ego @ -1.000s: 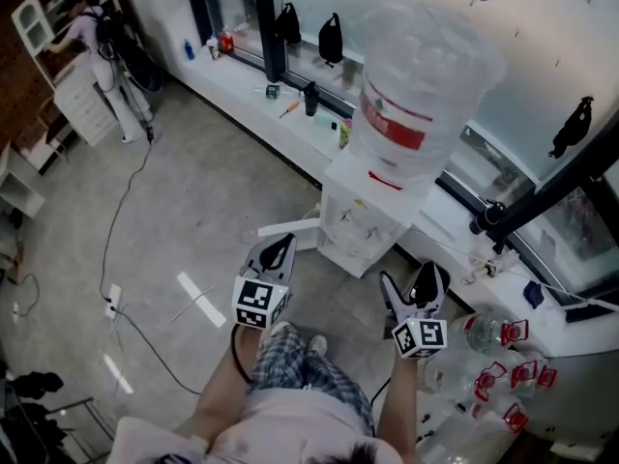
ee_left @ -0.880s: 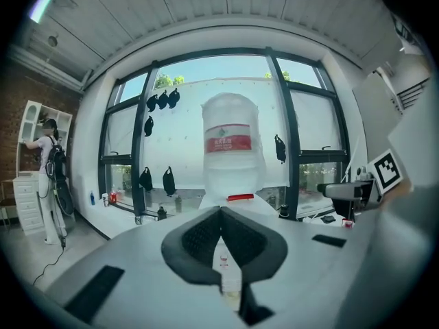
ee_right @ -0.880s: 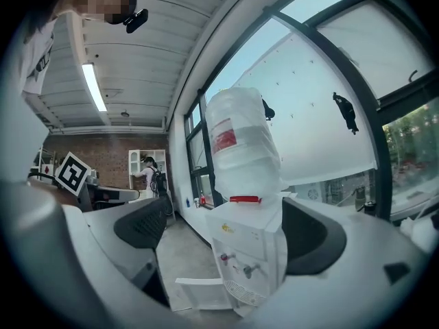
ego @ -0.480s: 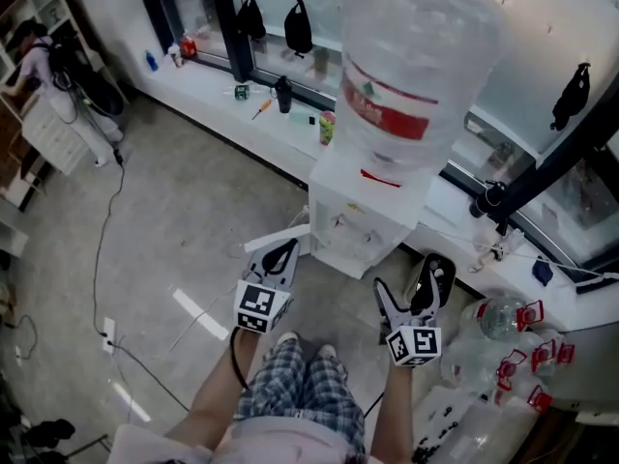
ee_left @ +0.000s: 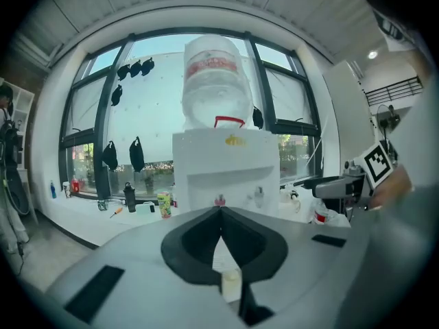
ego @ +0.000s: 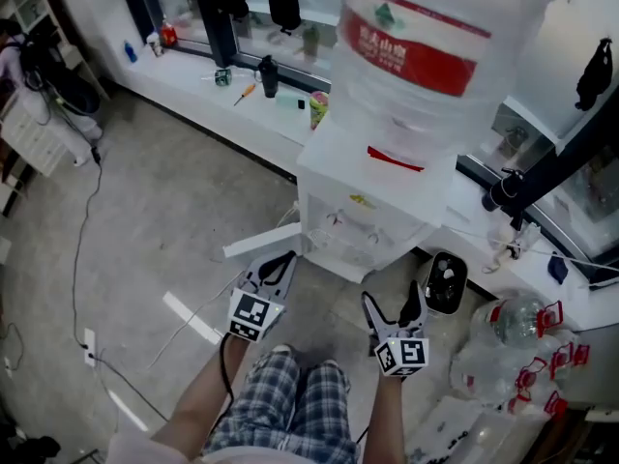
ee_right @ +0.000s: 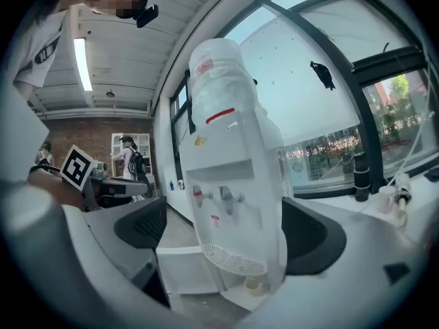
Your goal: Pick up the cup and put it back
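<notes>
A white water dispenser with a large clear bottle on top stands straight ahead. Only the right gripper view shows the cup: small and pale, it stands inside the dispenser's open lower compartment. My right gripper is open and empty, its jaws framing the dispenser front from a short way off. My left gripper is shut with nothing in it and points at the dispenser from farther back. In the head view the left gripper and right gripper hover over the floor before the dispenser.
The lower compartment's white door swings open to the left. A black bin and several empty water bottles lie right of the dispenser. A window ledge with small items runs behind. A cable crosses the floor at left.
The view has closed in on the dispenser, which now fills more of the frame. Both grippers have moved forward toward its lower front; their jaw states look unchanged.
</notes>
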The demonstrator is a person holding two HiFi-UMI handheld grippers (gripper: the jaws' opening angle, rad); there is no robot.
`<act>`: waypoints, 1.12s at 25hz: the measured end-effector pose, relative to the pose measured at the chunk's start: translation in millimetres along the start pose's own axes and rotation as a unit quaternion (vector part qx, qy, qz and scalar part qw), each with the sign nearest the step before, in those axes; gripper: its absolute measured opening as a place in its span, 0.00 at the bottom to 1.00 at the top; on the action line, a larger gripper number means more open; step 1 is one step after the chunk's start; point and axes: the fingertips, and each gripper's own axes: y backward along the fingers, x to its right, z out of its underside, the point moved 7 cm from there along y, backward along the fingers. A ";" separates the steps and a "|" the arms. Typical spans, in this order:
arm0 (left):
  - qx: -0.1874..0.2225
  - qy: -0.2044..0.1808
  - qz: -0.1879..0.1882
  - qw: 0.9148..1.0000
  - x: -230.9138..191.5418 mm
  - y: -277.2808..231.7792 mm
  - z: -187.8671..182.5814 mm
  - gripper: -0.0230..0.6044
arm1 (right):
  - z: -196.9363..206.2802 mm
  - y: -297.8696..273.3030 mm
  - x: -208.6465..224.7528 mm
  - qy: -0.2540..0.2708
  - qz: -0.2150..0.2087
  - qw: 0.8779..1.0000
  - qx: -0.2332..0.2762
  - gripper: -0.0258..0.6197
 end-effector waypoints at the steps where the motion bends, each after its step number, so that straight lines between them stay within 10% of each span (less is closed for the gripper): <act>1: -0.002 -0.001 0.005 1.000 0.5 -7.2 16.1 0.08 | 15.8 -4.1 2.3 -0.001 -0.001 1.000 -0.002 0.84; 28: 0.023 -0.010 0.067 0.997 -3.7 -163.6 358.2 0.08 | 361.9 -101.4 71.7 0.034 -0.056 0.998 -0.021 0.87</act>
